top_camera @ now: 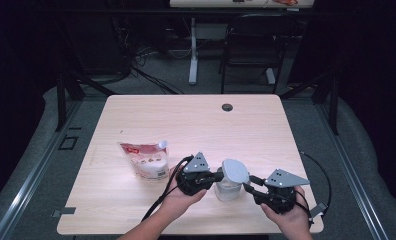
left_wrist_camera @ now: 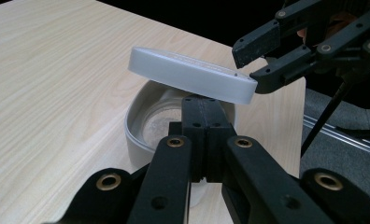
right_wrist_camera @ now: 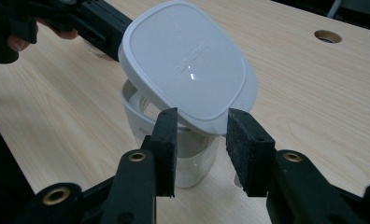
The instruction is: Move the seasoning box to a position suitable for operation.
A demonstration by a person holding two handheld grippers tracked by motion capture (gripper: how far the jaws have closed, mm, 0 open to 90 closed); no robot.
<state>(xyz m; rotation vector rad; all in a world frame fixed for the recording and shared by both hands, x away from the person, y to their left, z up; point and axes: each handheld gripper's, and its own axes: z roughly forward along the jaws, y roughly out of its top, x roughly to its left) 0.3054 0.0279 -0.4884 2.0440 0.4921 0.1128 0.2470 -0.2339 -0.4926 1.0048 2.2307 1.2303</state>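
Jar (top_camera: 228, 189) near the table's (top_camera: 196, 120) front edge, lid (top_camera: 235, 171) tilted above it. Left gripper (top_camera: 217, 176) clenched on the jar's rim; right gripper (right_wrist_camera: 201, 135) released, jaws straddling the lid's edge. Pouch (top_camera: 146, 160) lies left. Far tabletop is bare. Jar contents are hard to make out.

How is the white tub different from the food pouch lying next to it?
The white tub stands upright; the food pouch lies flat on the table. The tub is plain white with its lid tipped up; the pouch has red print and a capped spout. The left claw is pinching the tub's rim; nothing touches the pouch. Both sit on the table.
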